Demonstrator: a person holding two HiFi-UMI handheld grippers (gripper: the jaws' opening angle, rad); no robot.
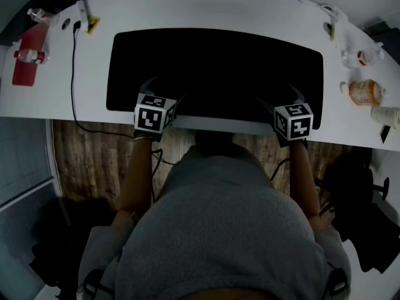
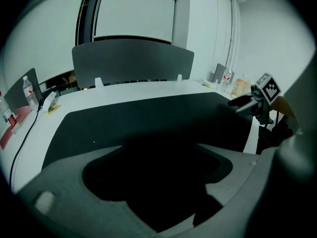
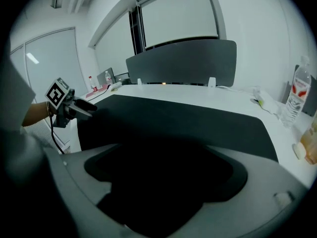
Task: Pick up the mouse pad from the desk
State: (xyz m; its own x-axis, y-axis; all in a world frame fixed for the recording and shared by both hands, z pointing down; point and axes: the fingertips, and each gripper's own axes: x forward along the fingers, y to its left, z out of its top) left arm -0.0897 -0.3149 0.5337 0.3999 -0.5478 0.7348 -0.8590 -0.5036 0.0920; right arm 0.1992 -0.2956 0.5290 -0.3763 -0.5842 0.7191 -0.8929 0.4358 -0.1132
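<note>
A large black mouse pad point(image 1: 212, 67) lies flat on the white desk point(image 1: 56, 92) and covers most of its middle. My left gripper point(image 1: 167, 90) hangs over the pad's near left edge, jaws spread wide, nothing pressed between them. Over the near right edge my right gripper point(image 1: 279, 96) is open in the same way. In the left gripper view the pad point(image 2: 148, 115) fills the space ahead of the spread jaws, and the right gripper point(image 2: 246, 103) shows at the right. In the right gripper view the pad point(image 3: 188, 115) lies ahead, the left gripper point(image 3: 79, 108) at the left.
A red notebook point(image 1: 25, 70) and a small bottle point(image 1: 30, 56) sit at the desk's left end, with a black cable point(image 1: 74, 86) running off the front. Bottles point(image 1: 364, 92) stand at the right end. A grey partition point(image 2: 131, 63) closes the back.
</note>
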